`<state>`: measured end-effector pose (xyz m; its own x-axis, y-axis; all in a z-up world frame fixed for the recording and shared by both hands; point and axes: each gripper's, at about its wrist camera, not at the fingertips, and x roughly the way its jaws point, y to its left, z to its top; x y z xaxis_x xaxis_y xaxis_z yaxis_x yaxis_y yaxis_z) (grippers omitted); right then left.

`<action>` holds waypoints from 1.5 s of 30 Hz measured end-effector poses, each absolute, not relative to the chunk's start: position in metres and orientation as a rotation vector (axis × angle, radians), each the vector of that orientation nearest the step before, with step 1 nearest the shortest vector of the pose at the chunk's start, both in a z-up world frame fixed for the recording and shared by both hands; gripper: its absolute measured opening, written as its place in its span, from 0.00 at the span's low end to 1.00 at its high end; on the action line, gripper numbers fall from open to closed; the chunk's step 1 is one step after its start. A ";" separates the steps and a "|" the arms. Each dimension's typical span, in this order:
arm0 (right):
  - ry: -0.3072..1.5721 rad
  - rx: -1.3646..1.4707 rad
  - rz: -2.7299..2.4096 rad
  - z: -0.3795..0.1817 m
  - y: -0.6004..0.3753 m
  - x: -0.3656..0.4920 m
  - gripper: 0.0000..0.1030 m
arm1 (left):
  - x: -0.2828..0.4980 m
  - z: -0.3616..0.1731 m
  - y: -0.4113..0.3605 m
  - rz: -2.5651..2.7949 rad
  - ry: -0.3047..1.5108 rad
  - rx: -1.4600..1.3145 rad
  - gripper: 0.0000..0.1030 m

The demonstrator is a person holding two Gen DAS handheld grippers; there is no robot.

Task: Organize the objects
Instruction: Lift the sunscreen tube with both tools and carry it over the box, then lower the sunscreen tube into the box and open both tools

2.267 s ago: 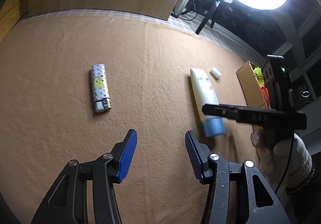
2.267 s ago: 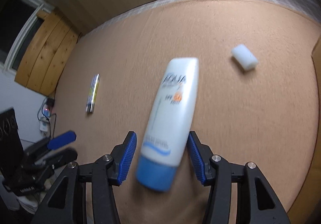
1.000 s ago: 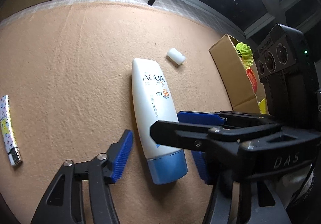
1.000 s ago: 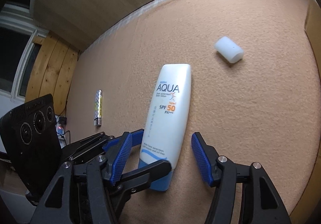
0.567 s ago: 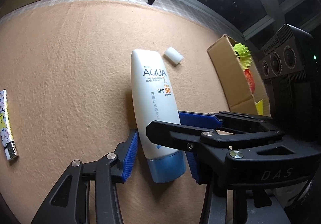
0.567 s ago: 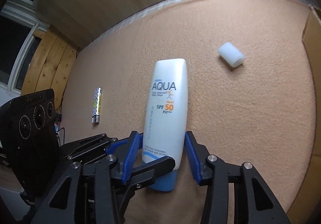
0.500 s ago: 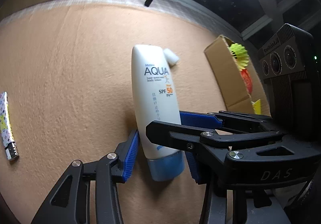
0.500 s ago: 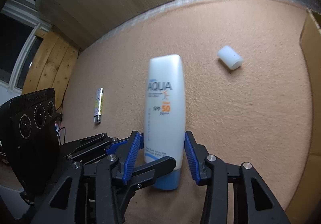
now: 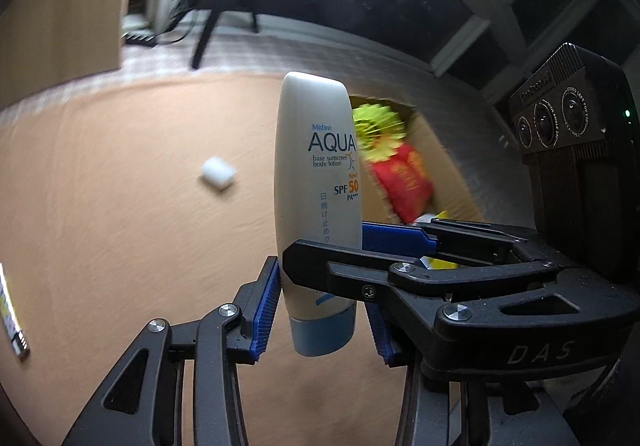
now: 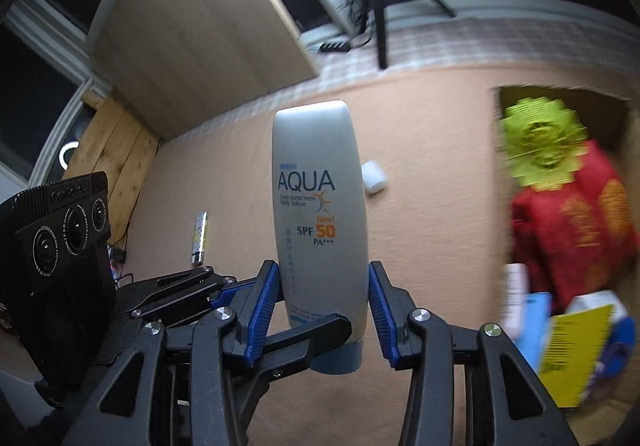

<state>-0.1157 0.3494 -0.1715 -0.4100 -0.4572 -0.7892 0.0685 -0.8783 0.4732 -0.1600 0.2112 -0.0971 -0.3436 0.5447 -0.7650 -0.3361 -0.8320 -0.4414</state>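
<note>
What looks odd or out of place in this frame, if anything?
Both grippers, left and right, clamp the same sunscreen tube near its cap, lifted off the mat. No spill or damage shows.

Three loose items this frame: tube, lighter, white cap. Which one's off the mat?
The AQUA sunscreen tube, clamped by both grippers. The lighter and white cap lie flat on the mat.

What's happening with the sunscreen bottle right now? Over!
Left gripper and right gripper both shut on sunscreen bottle, jaws just closed in. Bottle lifted off the tan cloth, cap down. Cardboard box off right; path looks open.
</note>
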 end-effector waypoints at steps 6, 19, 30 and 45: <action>-0.544 1.456 -2.406 -0.154 0.398 -0.106 0.40 | -0.171 -0.079 0.269 2.165 -0.237 -1.313 0.42; -0.612 1.474 -2.492 -0.152 0.500 -0.107 0.40 | -0.207 -0.077 0.382 2.091 -0.228 -1.296 0.42; -0.539 1.508 -2.564 -0.162 0.538 -0.130 0.43 | -0.232 -0.085 0.424 2.070 -0.231 -1.311 0.52; -0.534 1.487 -2.643 -0.153 0.544 -0.123 0.58 | -0.233 -0.081 0.402 2.152 -0.176 -1.298 0.78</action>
